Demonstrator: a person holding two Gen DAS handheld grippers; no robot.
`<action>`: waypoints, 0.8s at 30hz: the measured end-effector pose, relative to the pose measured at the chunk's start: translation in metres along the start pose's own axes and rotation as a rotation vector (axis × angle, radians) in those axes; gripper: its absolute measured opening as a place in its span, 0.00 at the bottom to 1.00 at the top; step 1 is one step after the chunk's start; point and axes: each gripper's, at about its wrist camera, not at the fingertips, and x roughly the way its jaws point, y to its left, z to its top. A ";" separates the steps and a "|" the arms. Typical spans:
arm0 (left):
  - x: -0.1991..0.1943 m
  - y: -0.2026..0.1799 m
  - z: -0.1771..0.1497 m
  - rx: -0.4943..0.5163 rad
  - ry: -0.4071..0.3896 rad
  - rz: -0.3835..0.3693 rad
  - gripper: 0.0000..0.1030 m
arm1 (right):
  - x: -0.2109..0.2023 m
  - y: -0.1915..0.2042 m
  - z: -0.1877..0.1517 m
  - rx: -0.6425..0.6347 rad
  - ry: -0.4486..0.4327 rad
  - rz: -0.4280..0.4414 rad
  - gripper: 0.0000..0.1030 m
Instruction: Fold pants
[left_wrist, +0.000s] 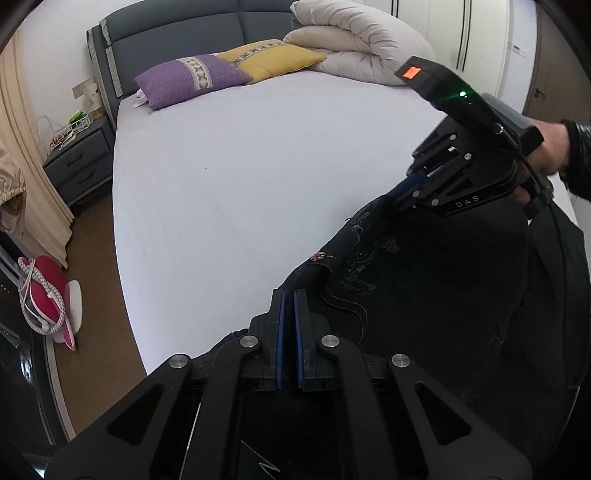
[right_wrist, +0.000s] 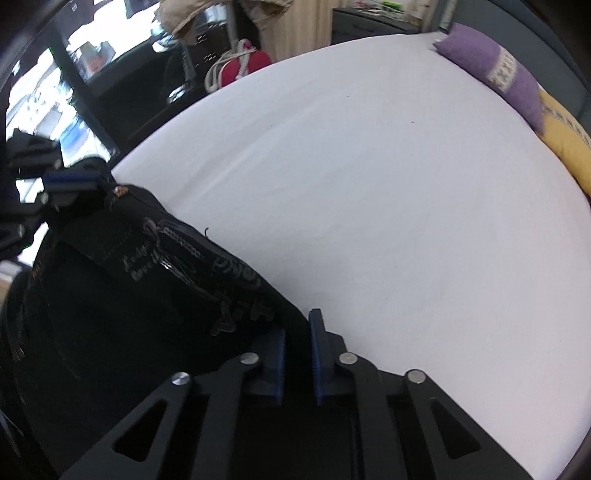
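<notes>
While both grippers clamp waistband of black pants (left_wrist: 424, 295), garment spans between them over white bed sheet (left_wrist: 240, 203). Left gripper (left_wrist: 288, 295): jaws pinched tight on cloth. Right gripper (right_wrist: 297, 325): jaws nearly together, fabric pinched between. Purple pillow (left_wrist: 192, 79) far beyond.

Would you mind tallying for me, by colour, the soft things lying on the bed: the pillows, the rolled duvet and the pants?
Purple pillow: 1
Yellow pillow: 1
Beige duvet: 1
Black pants: 1
Total: 4
</notes>
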 end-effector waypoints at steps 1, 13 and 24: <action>-0.001 0.001 0.000 -0.011 -0.002 -0.003 0.03 | -0.004 -0.003 -0.002 0.042 -0.016 0.010 0.10; -0.042 -0.024 -0.012 -0.069 -0.024 -0.011 0.03 | -0.033 0.006 -0.022 0.404 -0.168 0.148 0.08; -0.100 -0.077 -0.061 -0.031 -0.021 -0.020 0.03 | -0.076 0.096 -0.063 0.224 -0.207 0.087 0.07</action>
